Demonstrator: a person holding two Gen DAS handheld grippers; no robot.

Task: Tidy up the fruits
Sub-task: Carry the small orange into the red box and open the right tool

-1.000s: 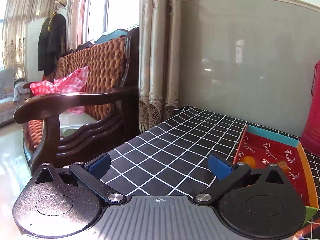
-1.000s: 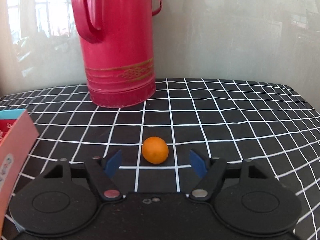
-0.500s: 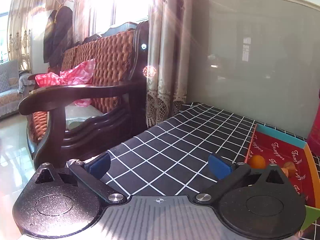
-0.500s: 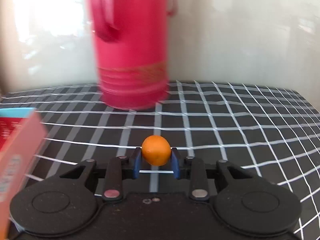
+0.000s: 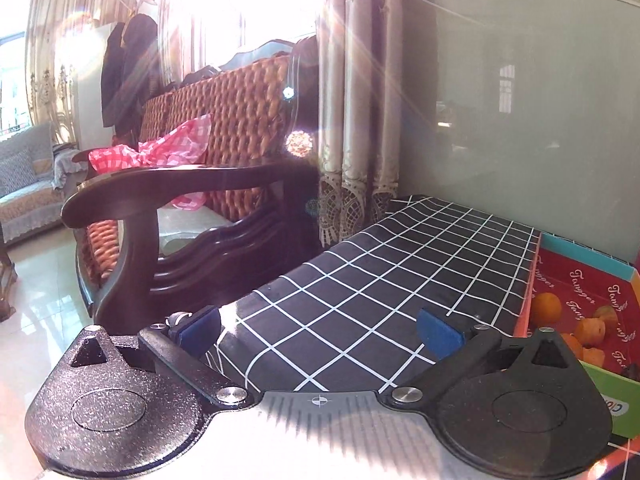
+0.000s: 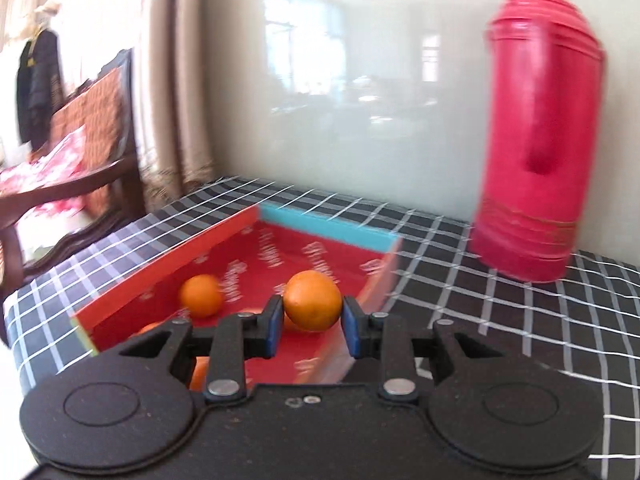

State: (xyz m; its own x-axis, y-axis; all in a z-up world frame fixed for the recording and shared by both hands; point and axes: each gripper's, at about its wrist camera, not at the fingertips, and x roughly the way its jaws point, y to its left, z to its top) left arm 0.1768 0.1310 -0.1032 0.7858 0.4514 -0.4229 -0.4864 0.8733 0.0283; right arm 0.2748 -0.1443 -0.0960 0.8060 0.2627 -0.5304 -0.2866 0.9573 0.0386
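My right gripper (image 6: 308, 322) is shut on an orange (image 6: 313, 301) and holds it in the air over the near right part of a shallow red box (image 6: 168, 266). Another orange (image 6: 201, 295) lies inside the box, and more show partly behind the gripper body. In the left wrist view my left gripper (image 5: 318, 328) is open and empty above the left part of the checked table (image 5: 360, 280). The same box (image 5: 576, 280) is at that view's right edge with several oranges (image 5: 546, 307) in it.
A tall red thermos (image 6: 538, 136) stands on the table right of the box, near the wall. A dark wooden armchair (image 5: 180, 200) with a pink checked cloth stands off the table's left end. Curtains hang behind it.
My right gripper closed on the orange, lifted it off the table and swung left over the box. The left gripper stayed open and shifted slightly, bringing more of the box into its view.
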